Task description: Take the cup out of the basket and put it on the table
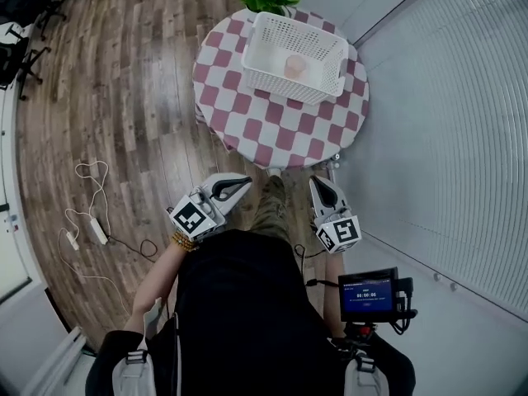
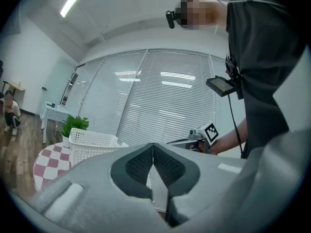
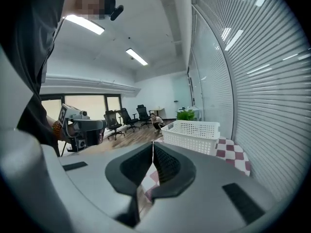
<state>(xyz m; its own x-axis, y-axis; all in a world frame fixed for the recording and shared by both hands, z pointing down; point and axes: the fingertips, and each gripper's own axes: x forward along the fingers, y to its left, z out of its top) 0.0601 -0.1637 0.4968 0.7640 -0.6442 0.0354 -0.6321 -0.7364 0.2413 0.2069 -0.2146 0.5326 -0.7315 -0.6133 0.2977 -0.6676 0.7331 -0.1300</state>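
The pink cup (image 1: 294, 65) sits in the white basket (image 1: 272, 87), right of its middle, seemingly upright, though too small to be sure. The basket covers the far half of the round checked table (image 1: 247, 126); checked cloth lies open nearer. Wood floor (image 1: 124, 97) spreads left and a blind-covered wall (image 1: 445, 139) stands close on the right. The left gripper (image 1: 244, 181) and right gripper (image 1: 317, 181) hang short of the table's near edge, jaws together on nothing.

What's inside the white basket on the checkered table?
A pale pink cup sits inside the white perforated plastic basket. Nothing else shows in there. The bit of basket floor under the cup is covered, so I can't see it.
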